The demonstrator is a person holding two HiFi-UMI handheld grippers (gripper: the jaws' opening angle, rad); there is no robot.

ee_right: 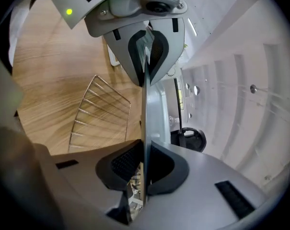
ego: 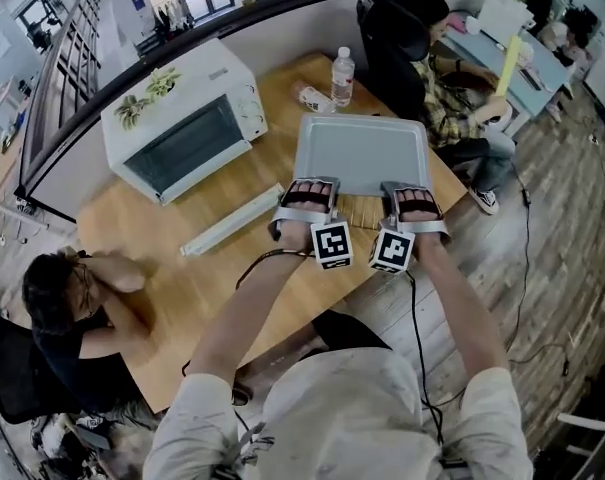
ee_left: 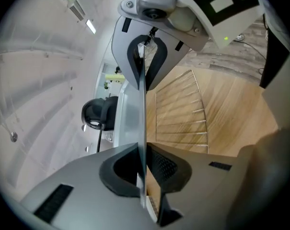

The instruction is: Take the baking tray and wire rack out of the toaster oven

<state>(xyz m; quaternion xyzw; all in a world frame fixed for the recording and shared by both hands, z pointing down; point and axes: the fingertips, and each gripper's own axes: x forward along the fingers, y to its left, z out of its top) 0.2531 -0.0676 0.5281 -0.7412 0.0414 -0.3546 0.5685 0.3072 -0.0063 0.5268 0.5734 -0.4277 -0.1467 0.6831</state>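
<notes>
The wooden bench (ego: 182, 268) sits in an open office with people seated round it. Nearest me, the left claw (ego: 309, 190) and right claw (ego: 412, 196) are each pinched onto the near rim of the baking tray (ego: 362, 153). Both gripper views show the thin metal edge clamped between the pads. The wire rack (ego: 360, 211) lies on the wood between the claws, just under that rim; I cannot tell whether the tray touches it. Both are out of the toaster oven (ego: 182, 118), which stands well apart at the far left. A water bottle (ego: 343, 76) stands just beyond the tray's far edge.

I judge this to be the set-down. I would hold both claws at the same height so the tray stays flat, lower them together, stay short of the bottle, and release only once the tray rests.
</notes>
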